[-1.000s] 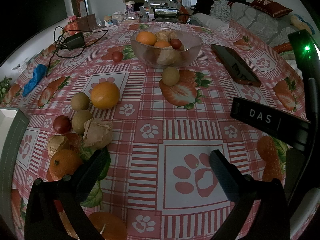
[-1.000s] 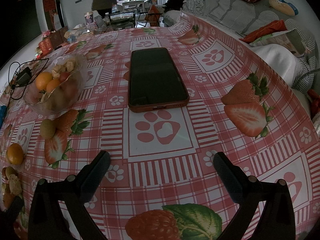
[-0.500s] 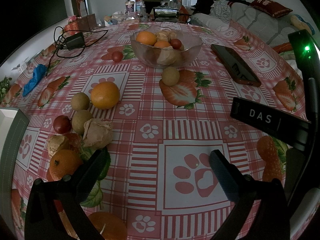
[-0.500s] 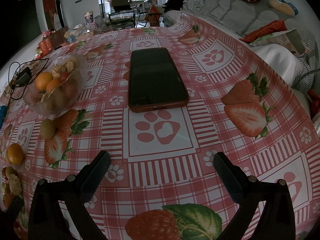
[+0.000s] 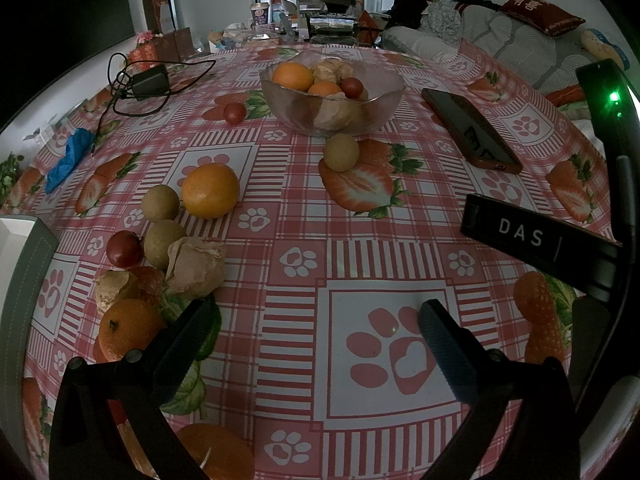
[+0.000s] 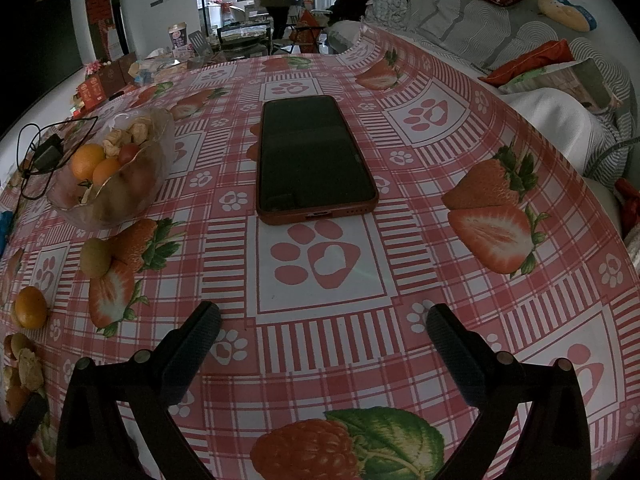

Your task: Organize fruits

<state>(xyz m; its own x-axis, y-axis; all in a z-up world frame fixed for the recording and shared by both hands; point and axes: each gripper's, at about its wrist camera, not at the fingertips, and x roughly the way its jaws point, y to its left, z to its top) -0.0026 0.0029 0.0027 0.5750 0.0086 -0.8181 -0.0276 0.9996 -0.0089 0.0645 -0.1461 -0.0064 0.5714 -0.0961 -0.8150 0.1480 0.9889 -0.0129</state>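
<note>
Left gripper: jaws spread wide, holding nothing, low over bare tablecloth on the near side of the glass bowl. Right gripper: jaws likewise spread and empty, hovering short of the phone, with the glass bowl off to the left in that view.

Taken left to right, all relative to the glass bowl, in the left wrist view. Far to the near-left, a tight cluster: cherry tomato, two husked physalis, a small mandarin, two round tan longan-like fruits. Likely trouble here: a pinch on one piece nudging its neighbours, since several touch; papery husks probably crush or slip under a hard squeeze. Next, a large orange, near-left of the bowl, just beside one tan fruit; wide for the jaws, so a roll-out seems possible. Another cherry tomato just left of the bowl, small and round, apt to skitter away. One more tan fruit just in front of the bowl. Right of the bowl, the phone, lying flat; a careless sweep could knock it.

Bowl already holding oranges, a tomato and husked fruit piled toward the rim; a drop from height may bounce something back out.

Orientation: round fruits with no real long axis. Physalis husks appear slightly elongated, tips pointing roughly up and left; hard to tell exactly.
</note>
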